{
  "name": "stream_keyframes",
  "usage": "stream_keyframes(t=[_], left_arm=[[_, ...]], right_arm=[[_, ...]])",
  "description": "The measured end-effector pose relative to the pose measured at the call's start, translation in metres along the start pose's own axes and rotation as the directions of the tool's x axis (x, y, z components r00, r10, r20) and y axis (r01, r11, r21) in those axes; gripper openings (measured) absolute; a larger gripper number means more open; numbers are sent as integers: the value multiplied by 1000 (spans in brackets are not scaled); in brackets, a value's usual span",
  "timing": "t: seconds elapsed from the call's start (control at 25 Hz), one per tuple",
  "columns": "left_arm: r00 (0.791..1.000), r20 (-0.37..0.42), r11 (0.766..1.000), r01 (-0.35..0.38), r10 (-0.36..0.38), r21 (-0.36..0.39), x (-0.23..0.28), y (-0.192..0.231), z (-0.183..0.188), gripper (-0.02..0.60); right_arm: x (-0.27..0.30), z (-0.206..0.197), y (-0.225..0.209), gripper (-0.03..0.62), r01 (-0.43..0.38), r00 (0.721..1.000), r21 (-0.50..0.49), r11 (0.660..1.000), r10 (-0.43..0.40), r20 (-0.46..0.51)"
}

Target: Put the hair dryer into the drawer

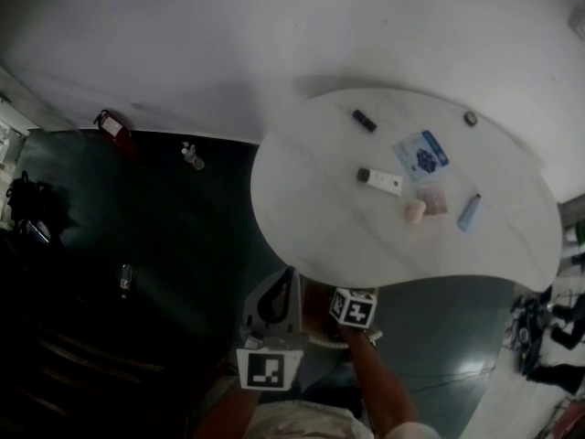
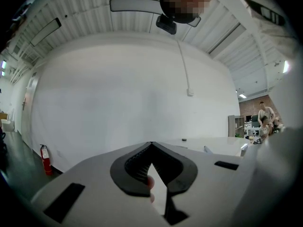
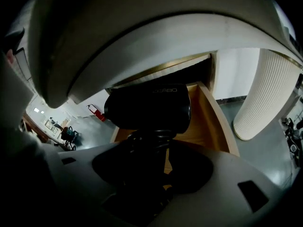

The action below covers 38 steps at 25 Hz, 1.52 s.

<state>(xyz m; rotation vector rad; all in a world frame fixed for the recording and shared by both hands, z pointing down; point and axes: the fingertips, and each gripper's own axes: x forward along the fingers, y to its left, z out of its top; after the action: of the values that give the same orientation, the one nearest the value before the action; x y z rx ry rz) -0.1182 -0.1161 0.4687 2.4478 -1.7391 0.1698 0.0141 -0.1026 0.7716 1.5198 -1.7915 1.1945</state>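
One black hair dryer [image 3: 147, 105] fills the centre of the right gripper view. The right gripper [image 3: 154, 148] is clamped on its lower part, where dark cord coils bunch between the jaws. The dryer's rounded body sticks up beyond the jaw tips. It is seen against the wooden inside of an open drawer [image 3: 208, 122], just under the pale curved table top [image 3: 142, 37] that spans the upper frame. Whether the dryer touches the drawer floor cannot be told. A white ribbed column [image 3: 265, 98] stands at the right edge.

The left gripper [image 2: 151, 145] sits low in its own view, jaw tips pressed together with nothing held. A fingertip [image 2: 149, 183] shows through the gap behind them.

From the head view, both grippers are at the bottom centre, by the near edge of the white table [image 1: 320, 227]. Small things lie on the table's right half:
- a white bar with a black end [image 1: 379, 180]
- a blue packet [image 1: 420, 154]
- a pink item [image 1: 416, 210]
- a light blue tube [image 1: 469, 212]

A red fire extinguisher [image 1: 111, 124] stands at the upper left on the dark floor.
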Motion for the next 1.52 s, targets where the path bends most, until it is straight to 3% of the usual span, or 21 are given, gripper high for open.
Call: stream_keyframes(t=[0.4,1.16,1.52], left_arm=[[1000,1,1000,14,-14,12,2,2,-4,0],[1000,-24,999,0,1,32,-2,9,-24,0],[1000,-28,1000,10,-10,14,-3,4,-27,0]], right_arm=[[30,3,-3,247,45,997,-66,997,-40,73],[76,-32,-14,247,57,998,-67,996,-58,-13],[78,-34,-4,250,15,999,-91,996,-18,-31]])
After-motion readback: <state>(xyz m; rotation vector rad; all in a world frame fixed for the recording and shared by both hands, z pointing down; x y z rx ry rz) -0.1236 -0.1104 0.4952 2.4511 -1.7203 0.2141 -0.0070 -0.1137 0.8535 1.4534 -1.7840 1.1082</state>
